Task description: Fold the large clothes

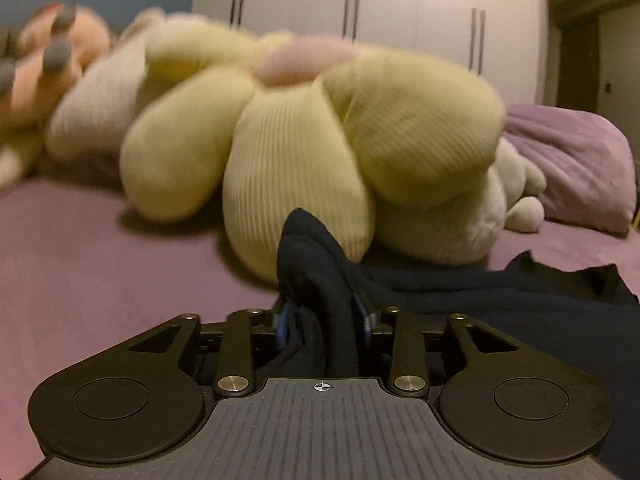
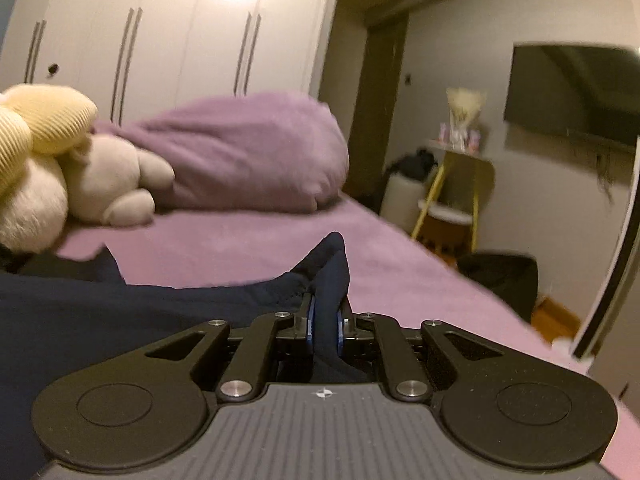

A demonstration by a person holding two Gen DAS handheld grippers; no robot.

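A dark navy garment (image 1: 500, 300) lies spread on the purple bed sheet (image 1: 100, 260). One bunched corner of it stands up between the jaws of my left gripper (image 1: 323, 308), which are spread wider than the fold, so the cloth sits loosely between the blue pads (image 1: 282, 322). In the right wrist view the same navy garment (image 2: 120, 308) stretches off to the left. My right gripper (image 2: 325, 316) is shut on another corner, its blue pads (image 2: 311, 320) pinching a thin fold that pokes up past the fingertips.
A large yellow flower-shaped plush (image 1: 300, 140) lies just beyond the left gripper, with a white plush toy (image 2: 112, 180) and a purple pillow (image 2: 248, 152) behind. White wardrobe (image 1: 400, 0) at the back. The bed's edge (image 2: 500, 312) drops off right, toward a yellow-legged chair (image 2: 452, 200).
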